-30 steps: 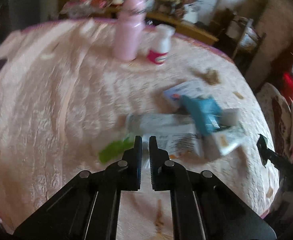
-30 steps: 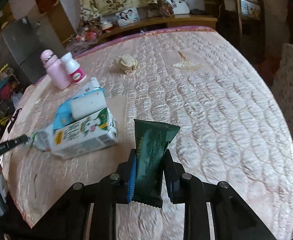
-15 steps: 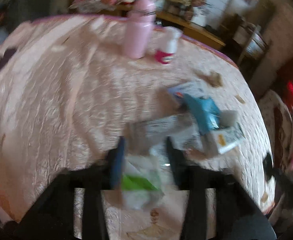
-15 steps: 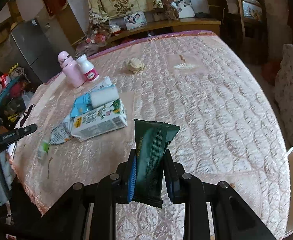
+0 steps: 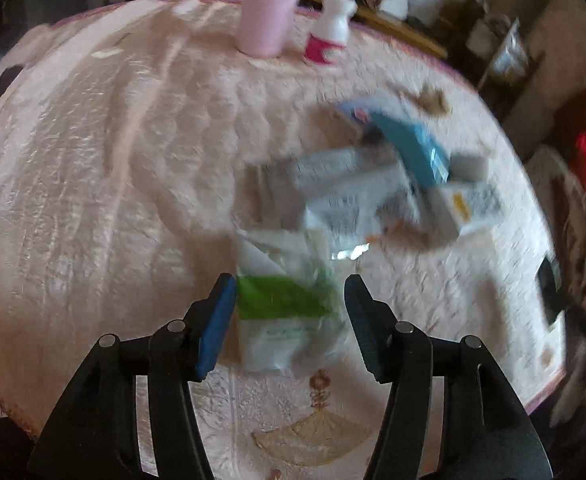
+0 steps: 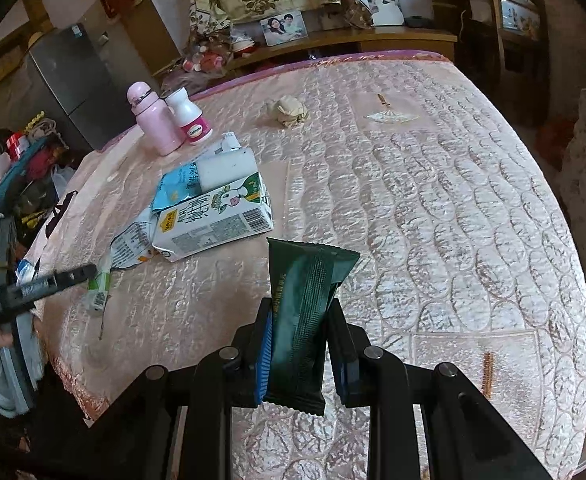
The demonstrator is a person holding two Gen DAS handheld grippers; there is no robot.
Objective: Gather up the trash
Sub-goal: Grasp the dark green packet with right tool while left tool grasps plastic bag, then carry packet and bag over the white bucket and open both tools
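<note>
Between right jaws: green wrapper (image 6: 305, 316) clamped, upright | left jaws opening (astride sachet (image 5: 285, 304))

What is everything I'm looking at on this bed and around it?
quilted bedspread: one, pale pink, covers the whole bed
flask: one, pink, upright near the far left edge
small bottle: one, white with a pink label, beside the flask
milk carton: one, white and green, lying flat in the pile
blue packet: one, light blue, under the white roll
white roll: one, white, on top of the carton
crumpled paper: one, beige, far middle of the bed
green-and-white wrapper: one, near edge, between the left fingers
dark green wrapper: one, in the right gripper
framed photo: one, on the headboard shelf
left gripper: black, jaws opening around the wrapper
right gripper: black, shut
</note>
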